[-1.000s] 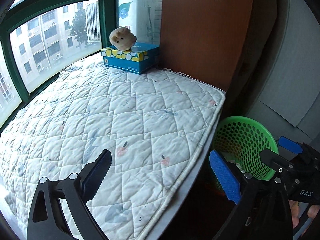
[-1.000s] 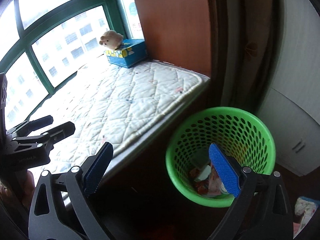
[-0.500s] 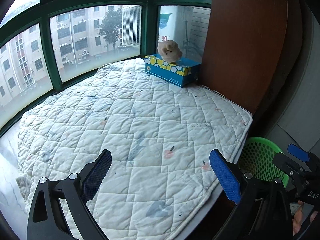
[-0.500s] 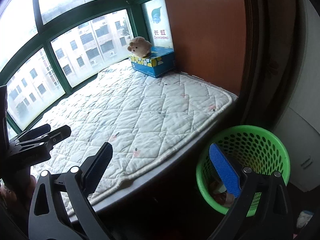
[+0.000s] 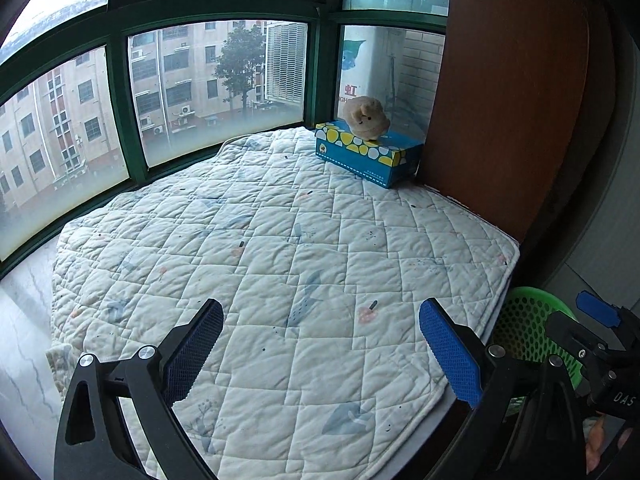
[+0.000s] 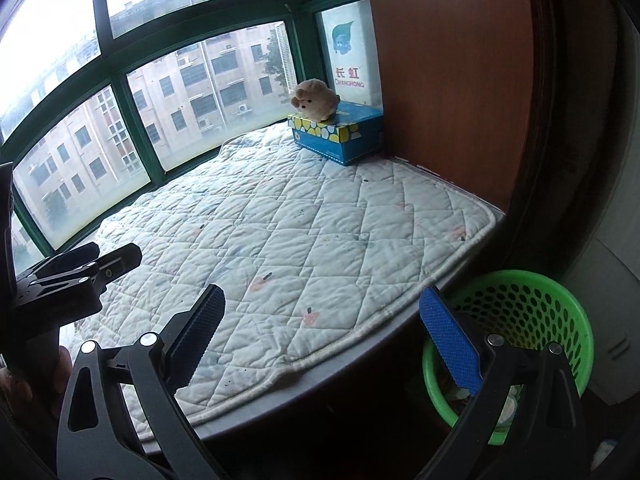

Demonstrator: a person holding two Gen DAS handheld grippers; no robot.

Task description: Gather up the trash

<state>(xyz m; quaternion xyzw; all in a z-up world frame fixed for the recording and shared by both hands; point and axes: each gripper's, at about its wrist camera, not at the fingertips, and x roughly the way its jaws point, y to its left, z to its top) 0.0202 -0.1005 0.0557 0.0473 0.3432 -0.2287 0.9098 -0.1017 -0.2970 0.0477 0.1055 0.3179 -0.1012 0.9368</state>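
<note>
— Green window frames [image 5: 120,112] on the left, a quilted mat [image 5: 288,264] spread over the ledge below them. See any trash on it?

— None on the mat. The left gripper [image 5: 320,354] hangs over its near part, jaws spread, nothing between them.

— And further along?

— A blue tissue box [image 6: 340,136] sits in the far corner against the brown panel [image 6: 452,80], with a plush toy [image 6: 316,100] on top.

— The other one?

— The right gripper [image 6: 320,348] hovers by the ledge's edge, jaws spread and empty too. Far right, down on the floor beside the ledge, stands the green basket [image 6: 560,300], with some scraps in its bottom.
</note>
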